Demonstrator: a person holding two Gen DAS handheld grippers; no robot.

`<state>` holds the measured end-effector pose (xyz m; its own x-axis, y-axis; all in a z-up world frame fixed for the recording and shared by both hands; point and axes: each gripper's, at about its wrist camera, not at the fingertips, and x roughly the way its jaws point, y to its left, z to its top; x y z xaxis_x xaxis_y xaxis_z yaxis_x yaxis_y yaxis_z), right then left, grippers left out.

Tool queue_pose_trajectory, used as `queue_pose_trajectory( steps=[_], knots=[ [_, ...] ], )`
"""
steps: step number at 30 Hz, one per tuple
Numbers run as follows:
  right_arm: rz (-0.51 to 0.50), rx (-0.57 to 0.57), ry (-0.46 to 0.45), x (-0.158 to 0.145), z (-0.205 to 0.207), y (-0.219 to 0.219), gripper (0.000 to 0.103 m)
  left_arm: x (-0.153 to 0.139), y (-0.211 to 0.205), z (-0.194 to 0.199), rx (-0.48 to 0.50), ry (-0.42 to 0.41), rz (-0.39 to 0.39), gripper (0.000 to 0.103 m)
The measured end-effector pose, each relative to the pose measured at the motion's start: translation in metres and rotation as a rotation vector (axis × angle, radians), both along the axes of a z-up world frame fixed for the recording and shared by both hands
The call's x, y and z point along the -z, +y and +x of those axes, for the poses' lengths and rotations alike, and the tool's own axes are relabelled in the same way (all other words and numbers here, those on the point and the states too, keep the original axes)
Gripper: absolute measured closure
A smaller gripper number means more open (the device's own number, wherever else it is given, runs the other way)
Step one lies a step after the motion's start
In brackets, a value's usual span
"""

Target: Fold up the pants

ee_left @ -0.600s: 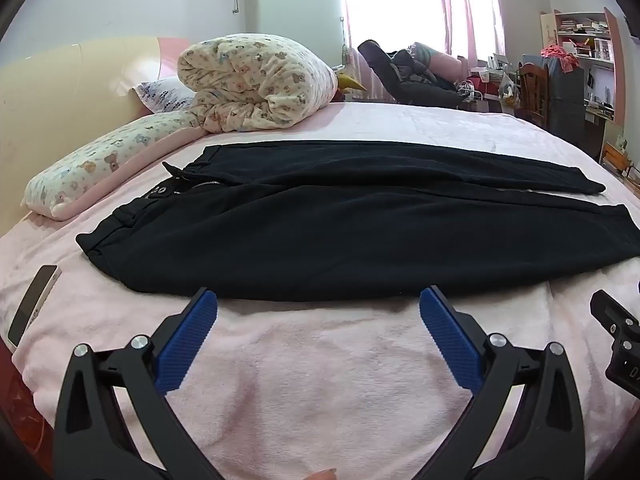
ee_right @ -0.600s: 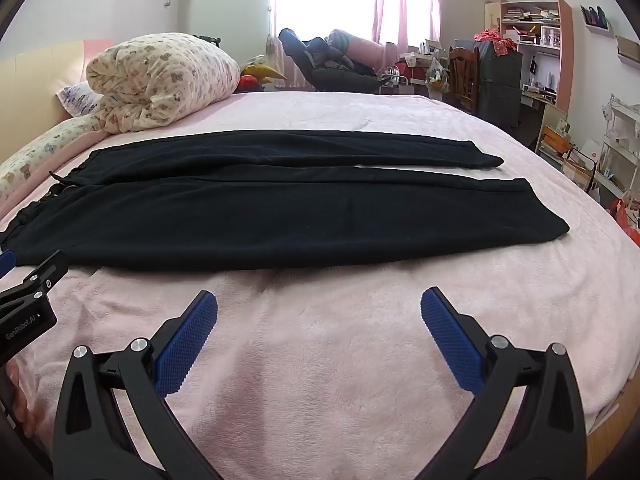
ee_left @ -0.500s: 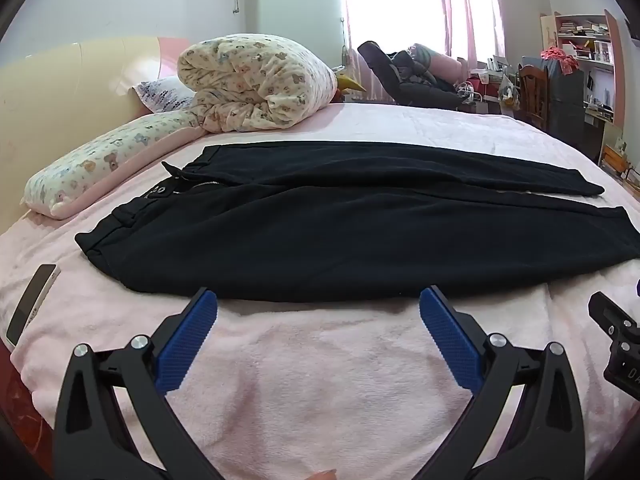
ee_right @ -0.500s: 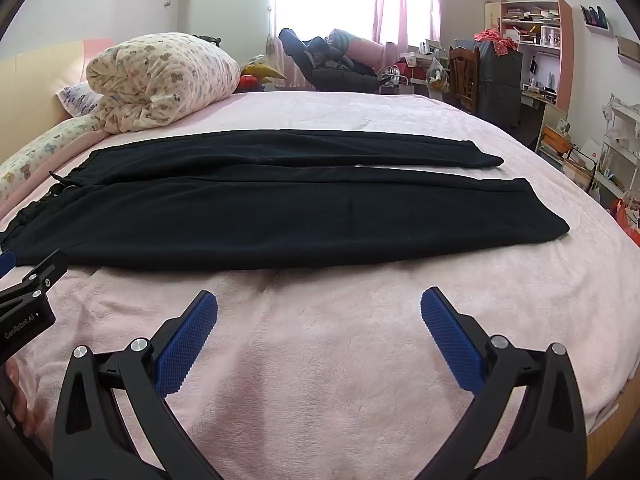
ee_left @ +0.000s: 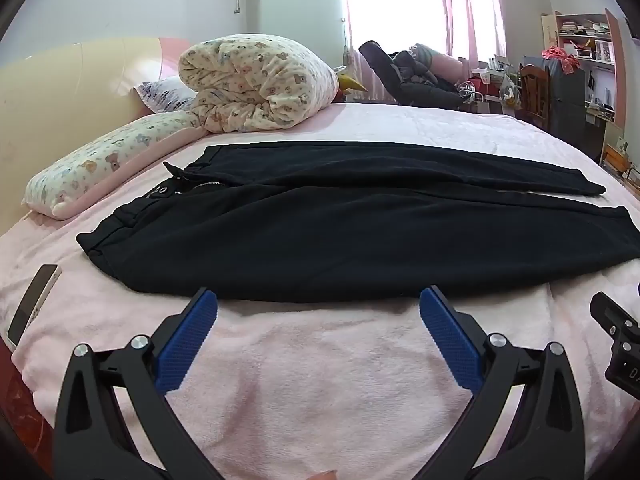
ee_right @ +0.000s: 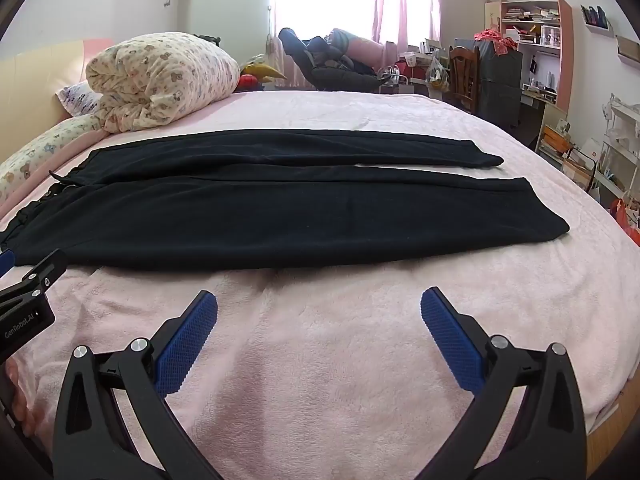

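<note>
On the bed, pants lie flat at 12 o'clock; both tongs, left and right, spread, empty. Next, pinch the near edge.

White lettering "GenRobot.AI" runs along the black body of the left gripper, seen left of the right gripper's fingers; in the left wrist view, right of the fingers, the right gripper's body shows cut-off white characters, not legible.
</note>
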<state>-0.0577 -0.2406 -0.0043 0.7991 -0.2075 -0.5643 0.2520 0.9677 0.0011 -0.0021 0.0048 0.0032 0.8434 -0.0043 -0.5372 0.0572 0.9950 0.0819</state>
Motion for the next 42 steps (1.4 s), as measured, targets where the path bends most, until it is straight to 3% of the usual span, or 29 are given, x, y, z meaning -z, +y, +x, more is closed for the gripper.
queue_pose_trajectory(
  steps=[42],
  knots=[
    [-0.001, 0.0, 0.003, 0.0006, 0.0002, 0.0013, 0.001, 0.0025, 0.001, 0.004, -0.005, 0.002, -0.002, 0.002]
  ],
)
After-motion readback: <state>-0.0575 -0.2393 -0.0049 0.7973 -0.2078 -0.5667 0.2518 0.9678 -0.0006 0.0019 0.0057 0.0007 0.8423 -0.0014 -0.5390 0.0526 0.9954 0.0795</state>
